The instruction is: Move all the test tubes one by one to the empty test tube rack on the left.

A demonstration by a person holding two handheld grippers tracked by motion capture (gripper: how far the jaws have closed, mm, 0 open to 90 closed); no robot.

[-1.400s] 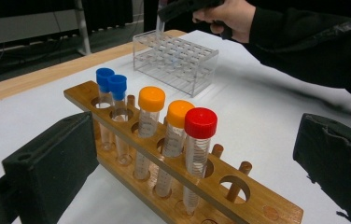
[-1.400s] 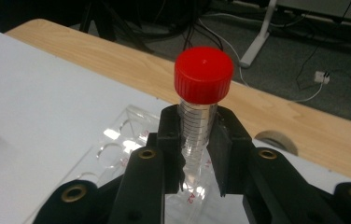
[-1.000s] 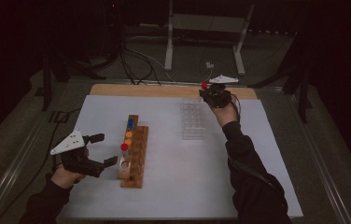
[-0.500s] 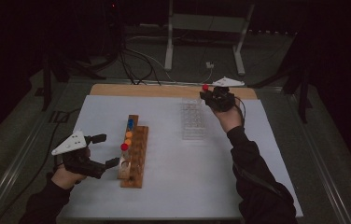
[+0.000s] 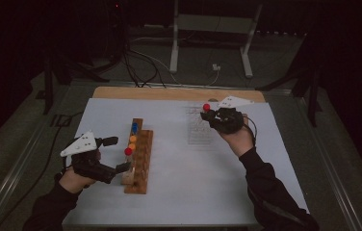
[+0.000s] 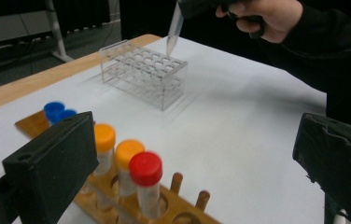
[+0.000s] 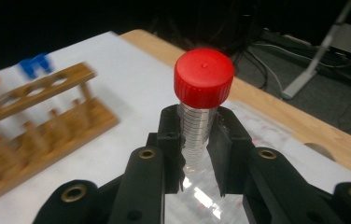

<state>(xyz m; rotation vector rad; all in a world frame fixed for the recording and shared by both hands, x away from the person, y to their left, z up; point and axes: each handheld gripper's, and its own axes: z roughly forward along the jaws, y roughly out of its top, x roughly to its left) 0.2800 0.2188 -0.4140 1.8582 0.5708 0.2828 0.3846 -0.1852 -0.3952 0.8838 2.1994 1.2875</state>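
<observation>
Since the earlier frame, the right gripper [image 5: 211, 115] has been carried leftward from the table's far right corner to a spot above the clear rack [image 5: 200, 130], while the left gripper [image 5: 116, 156] has barely shifted. Nearest the person, the left gripper is held low beside the wooden rack [image 5: 140, 159] with its jaws spread wide and nothing between them. One red-capped tube [image 6: 145, 184], two orange-capped tubes [image 6: 104, 144] and blue-capped tubes [image 6: 54, 111] are seen standing in that wooden rack. Farther off, a red-capped tube [image 7: 202, 105] is clamped just below its cap by the right gripper's closed jaws; it is held upright, its pointed tip [image 6: 171, 44] hanging just above the clear rack on the white table cover [image 5: 179, 192].
</observation>
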